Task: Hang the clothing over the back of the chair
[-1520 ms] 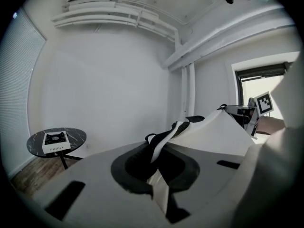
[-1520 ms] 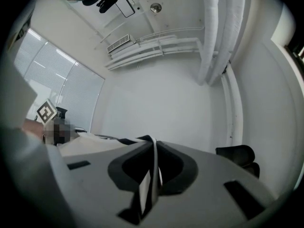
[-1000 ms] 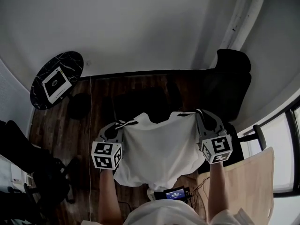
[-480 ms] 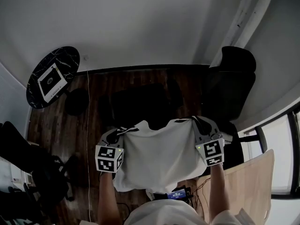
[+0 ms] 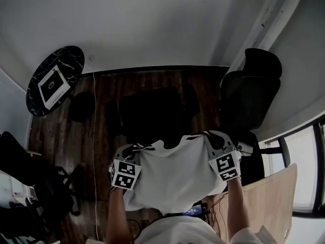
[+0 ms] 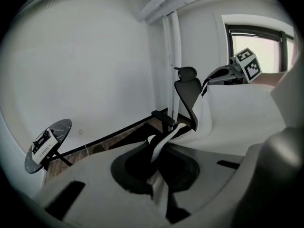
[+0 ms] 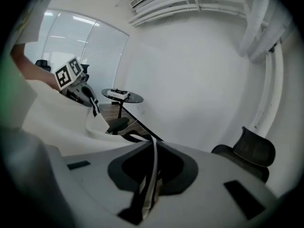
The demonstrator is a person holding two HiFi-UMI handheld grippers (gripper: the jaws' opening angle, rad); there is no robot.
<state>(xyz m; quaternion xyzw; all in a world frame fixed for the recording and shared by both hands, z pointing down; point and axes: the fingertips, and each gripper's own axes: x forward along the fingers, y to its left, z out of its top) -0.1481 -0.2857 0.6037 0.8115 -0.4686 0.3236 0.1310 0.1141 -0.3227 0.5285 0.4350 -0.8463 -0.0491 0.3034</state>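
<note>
A white T-shirt (image 5: 175,177) with black trim hangs spread between my two grippers, close in front of the person. My left gripper (image 5: 135,148) is shut on the shirt's left shoulder edge; a strip of cloth runs out between its jaws (image 6: 156,151). My right gripper (image 5: 208,136) is shut on the right shoulder edge, with folded cloth pinched between its jaws (image 7: 152,153). A black office chair (image 5: 152,113) stands just beyond the shirt, its seat and armrests showing from above. A second black chair with a headrest (image 5: 251,90) stands to the right.
A round dark marble table (image 5: 53,83) bearing a white box stands at far left. Another dark chair (image 5: 30,182) is at lower left. A pale wooden panel (image 5: 269,197) and a window (image 5: 315,151) are at right. A thin cable (image 5: 94,136) runs across the wood floor.
Both grippers have sunk together with the shirt, moving down the head view toward the person. The shirt stays stretched between them and both grips hold.
</note>
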